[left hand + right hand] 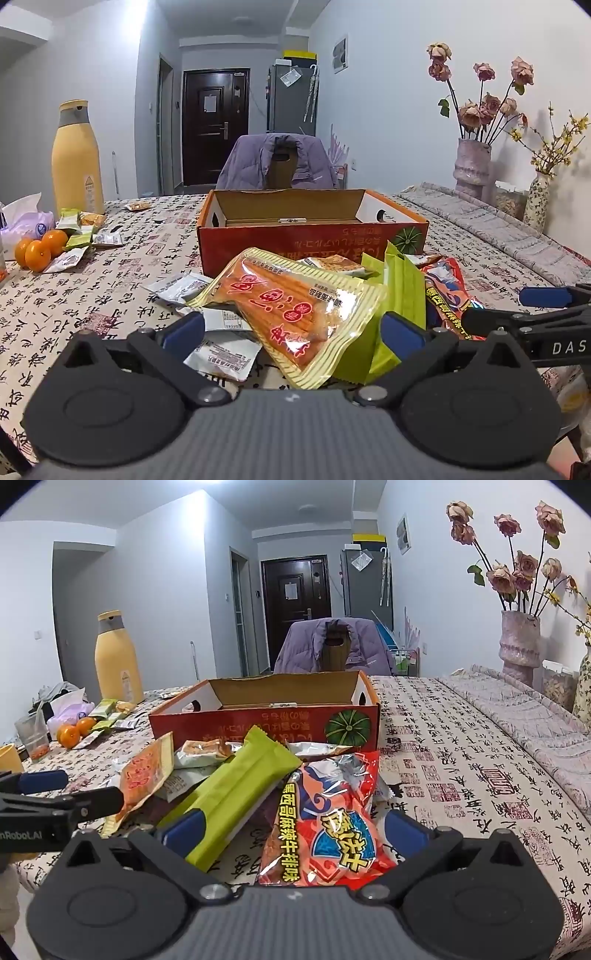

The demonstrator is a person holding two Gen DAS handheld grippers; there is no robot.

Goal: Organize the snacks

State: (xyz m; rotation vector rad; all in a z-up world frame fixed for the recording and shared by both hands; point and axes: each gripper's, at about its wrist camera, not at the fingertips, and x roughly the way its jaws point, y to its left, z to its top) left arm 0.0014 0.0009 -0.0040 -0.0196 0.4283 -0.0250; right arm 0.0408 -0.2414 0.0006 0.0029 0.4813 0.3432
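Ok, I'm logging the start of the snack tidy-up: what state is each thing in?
Left claw: open, orange-stick snack packet between its fingers, ungripped.
Right claw: open over red chip bag.
Green packet: lying on pile.
Cardboard box: open, looks empty.
Yellow bottle: upright, capped.

Box (312, 242) sits mid-table (110, 295), open side up; nothing visible inside from these views. Chair (277, 162) stands behind it, at the far table edge.

Snack pile lies directly in front of box. Within the pile: striped pack (295, 314) on the left, lying over small sachets (221, 354); long wrapper (229, 797) in the middle, propped aslant; chips bag (332, 823) on the right.

Far left of table: bottle (77, 158) upright, with more sachets (79, 225) before it and oranges (37, 249) nearer still. Tissue pack (26, 225) lies left of the oranges.

Right of table: folded quilt (498, 229). Behind it, vase (471, 166) against the wall.
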